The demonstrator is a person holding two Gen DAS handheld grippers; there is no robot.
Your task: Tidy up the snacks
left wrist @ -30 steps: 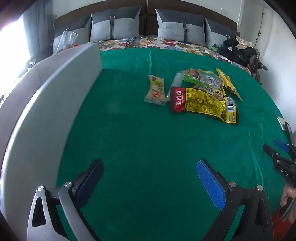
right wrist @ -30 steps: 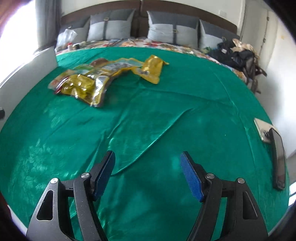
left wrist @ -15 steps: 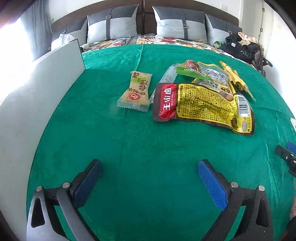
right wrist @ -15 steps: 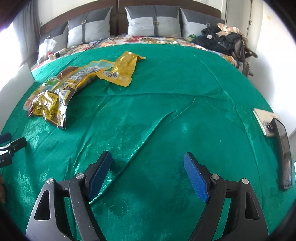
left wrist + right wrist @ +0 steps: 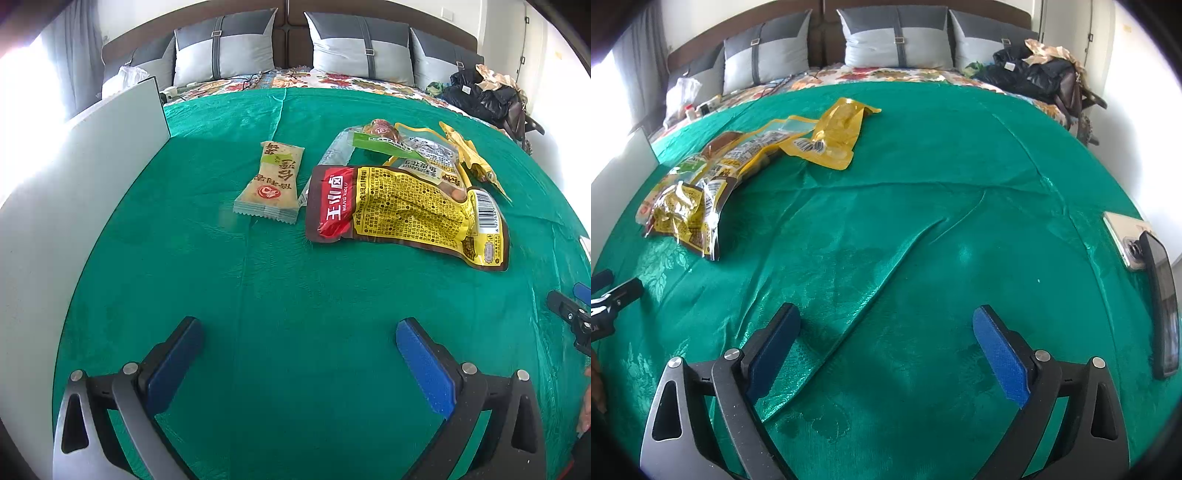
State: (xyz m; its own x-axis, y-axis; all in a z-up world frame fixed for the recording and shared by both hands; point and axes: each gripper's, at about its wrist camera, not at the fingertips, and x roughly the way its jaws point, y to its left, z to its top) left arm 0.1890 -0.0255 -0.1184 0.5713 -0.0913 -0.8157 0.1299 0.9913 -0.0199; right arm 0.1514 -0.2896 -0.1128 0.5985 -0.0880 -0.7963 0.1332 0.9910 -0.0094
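Observation:
Snack packets lie on a green cloth [image 5: 295,295] over a bed. A beige wafer packet [image 5: 271,182] lies apart on the left. A red and yellow pouch [image 5: 402,212] lies beside it on top of several overlapping packets [image 5: 402,147]. My left gripper [image 5: 299,341] is open and empty, short of the pouch. My right gripper [image 5: 886,326] is open and empty over bare cloth; the same pile [image 5: 701,188] lies far to its left, with a yellow pouch [image 5: 836,134] behind it.
A white box wall [image 5: 92,177] stands along the left of the cloth. Two phones [image 5: 1145,273] lie at the right edge. Pillows [image 5: 354,50] and a dark bag [image 5: 484,94] sit at the back. The right gripper's tip [image 5: 570,317] shows at right.
My left gripper has moved forward towards the snacks, which now look larger and nearer. My right gripper has turned right, so the pile sits further left in its view.

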